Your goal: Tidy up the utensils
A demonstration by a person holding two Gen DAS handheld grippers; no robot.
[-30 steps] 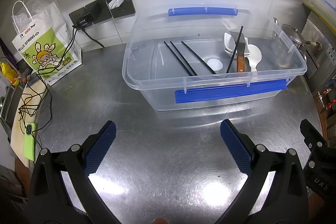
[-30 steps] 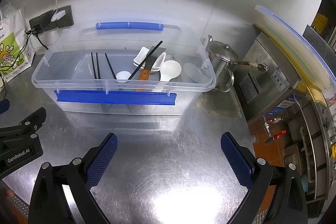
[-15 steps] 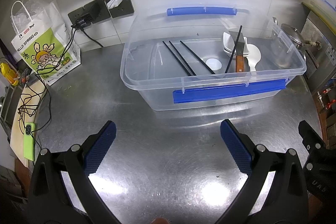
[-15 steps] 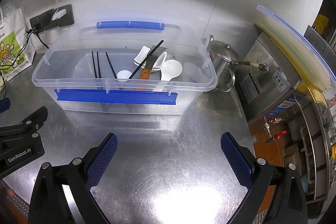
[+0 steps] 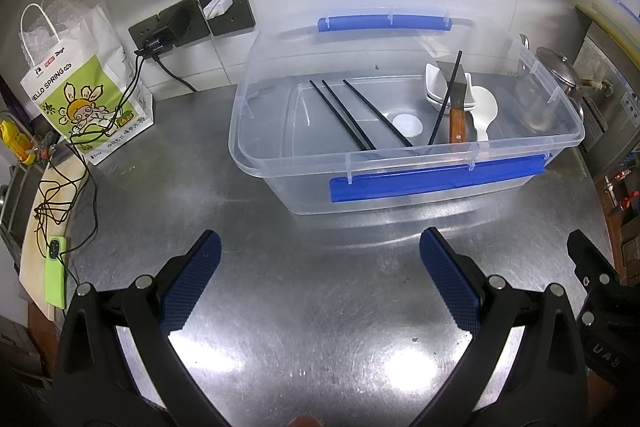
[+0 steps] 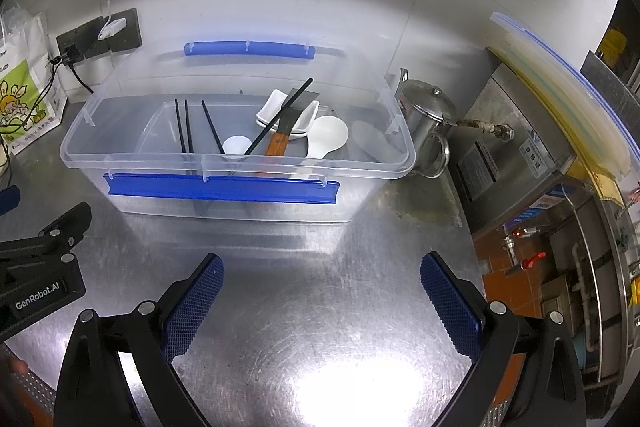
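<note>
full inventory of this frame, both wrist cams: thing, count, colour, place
storage bin: 1, clear with blue latches, mid-counter
chopsticks: 4, black; three flat in bin, one leaning on dishes
spatula: 1, steel blade, wooden handle, in bin
dishes: stacked, white, in bin
spoons: 2 seen, white, in bin
kettle: 1, steel, right of bin
paper bag: 1, white-green, left by wall
phone: 1, green, far left
counter: 1, steel
left gripper: open, empty
right gripper: open, empty

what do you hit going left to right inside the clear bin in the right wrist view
three black chopsticks → small round white dish → wooden-handled scraper → white rice paddle → clear rice paddle, all inside the clear bin.
</note>
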